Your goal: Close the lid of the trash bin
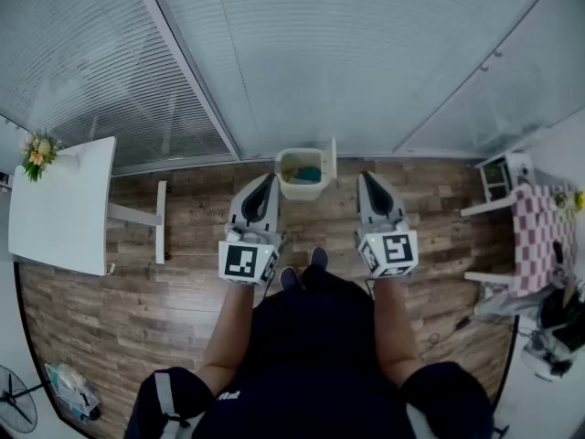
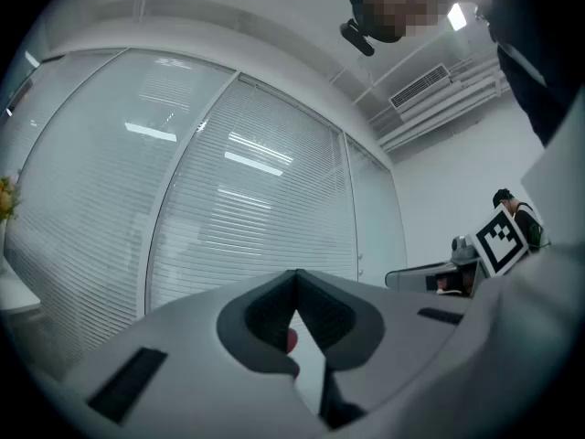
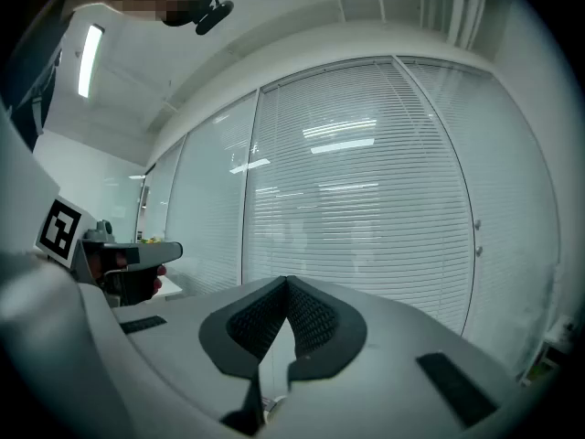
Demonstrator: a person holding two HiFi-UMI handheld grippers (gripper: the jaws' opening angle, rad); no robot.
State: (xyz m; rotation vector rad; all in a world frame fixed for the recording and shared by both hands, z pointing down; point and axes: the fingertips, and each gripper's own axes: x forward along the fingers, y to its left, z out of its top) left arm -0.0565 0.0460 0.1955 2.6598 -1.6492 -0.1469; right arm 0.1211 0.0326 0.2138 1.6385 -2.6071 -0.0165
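The small cream trash bin (image 1: 300, 187) stands on the wood floor against the glass wall, straight ahead of me. Its lid (image 1: 331, 160) stands upright at the bin's right side, and some rubbish shows inside. My left gripper (image 1: 268, 180) is held level just left of the bin, with its jaws shut and nothing between them. My right gripper (image 1: 367, 178) is level just right of the bin, also shut and empty. In the left gripper view the left gripper (image 2: 294, 273) has its tips meeting, facing the blinds. The right gripper (image 3: 287, 281) looks the same in its own view. Neither gripper view shows the bin.
A white table (image 1: 59, 210) with a flower pot (image 1: 38, 154) stands at the left. At the right are a checkered table (image 1: 539, 236) and a small white shelf (image 1: 498, 176). The glass wall with blinds (image 1: 366, 53) closes off the space behind the bin.
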